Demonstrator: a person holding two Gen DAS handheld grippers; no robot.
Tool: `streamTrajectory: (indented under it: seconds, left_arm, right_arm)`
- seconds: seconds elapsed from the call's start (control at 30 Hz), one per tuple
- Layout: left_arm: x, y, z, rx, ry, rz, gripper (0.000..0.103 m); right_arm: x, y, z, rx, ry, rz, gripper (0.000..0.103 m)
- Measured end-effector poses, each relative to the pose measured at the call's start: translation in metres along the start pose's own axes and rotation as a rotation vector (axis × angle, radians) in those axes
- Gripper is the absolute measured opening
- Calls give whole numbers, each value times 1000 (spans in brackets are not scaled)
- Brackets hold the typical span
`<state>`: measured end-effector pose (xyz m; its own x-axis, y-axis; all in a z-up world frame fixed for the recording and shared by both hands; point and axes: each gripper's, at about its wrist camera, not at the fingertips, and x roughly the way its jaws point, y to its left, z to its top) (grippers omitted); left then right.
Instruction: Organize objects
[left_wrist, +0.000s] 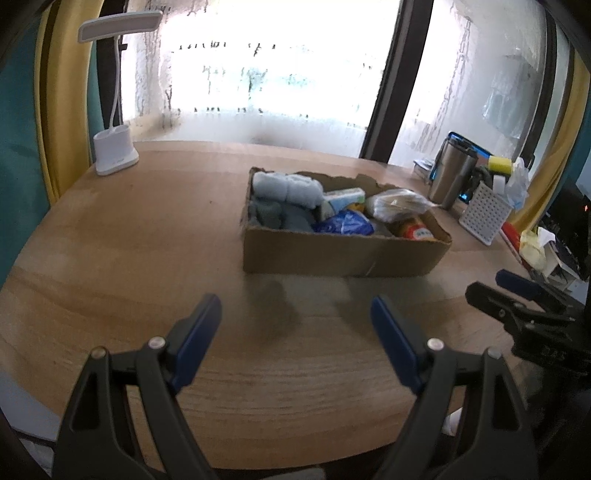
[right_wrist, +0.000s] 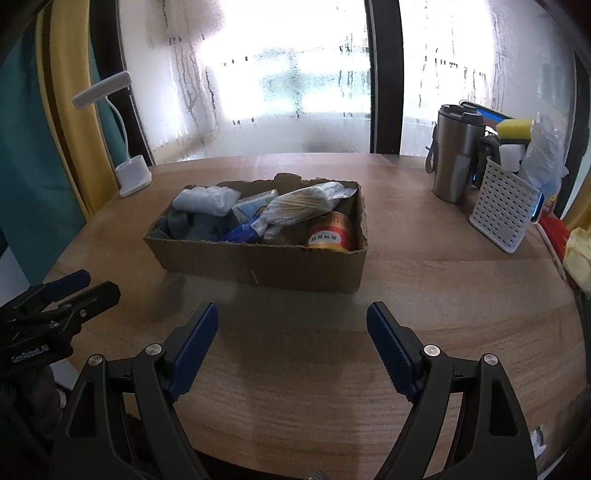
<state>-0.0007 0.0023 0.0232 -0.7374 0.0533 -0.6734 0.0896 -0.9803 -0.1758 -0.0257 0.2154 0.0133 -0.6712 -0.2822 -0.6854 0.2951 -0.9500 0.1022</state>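
A shallow cardboard box (left_wrist: 332, 254) (right_wrist: 258, 264) stands on the wooden table. In it lie a pale rolled towel (left_wrist: 286, 188) (right_wrist: 205, 199), grey cloth (right_wrist: 192, 223), a small carton (left_wrist: 341, 197), a blue packet (left_wrist: 345, 223) (right_wrist: 240, 232), a clear bag of sticks (right_wrist: 306, 203) and a red and yellow can (left_wrist: 415, 229) (right_wrist: 330, 230). My left gripper (left_wrist: 295, 314) is open and empty, short of the box. My right gripper (right_wrist: 291, 317) is open and empty, also short of the box. Each gripper shows at the edge of the other's view.
A white desk lamp (left_wrist: 112, 155) (right_wrist: 133, 177) stands at the far left. A steel tumbler (left_wrist: 452, 173) (right_wrist: 456, 155) and a white perforated caddy (left_wrist: 485, 214) (right_wrist: 504, 214) with sponges stand at the right. Papers and a red item (right_wrist: 554, 229) lie at the right edge.
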Motion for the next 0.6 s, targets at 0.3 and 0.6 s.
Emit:
streamTrajectory:
  seconds: [0.3,0.6]
  left_arm:
    - [1,-5,2,9,-5,-7,84]
    - [2,-4,2,2,9,-18,84]
  right_arm:
    - [1,-4,-2,5,3,-10,85]
    - [4,-7,-3,11,12,-9,85]
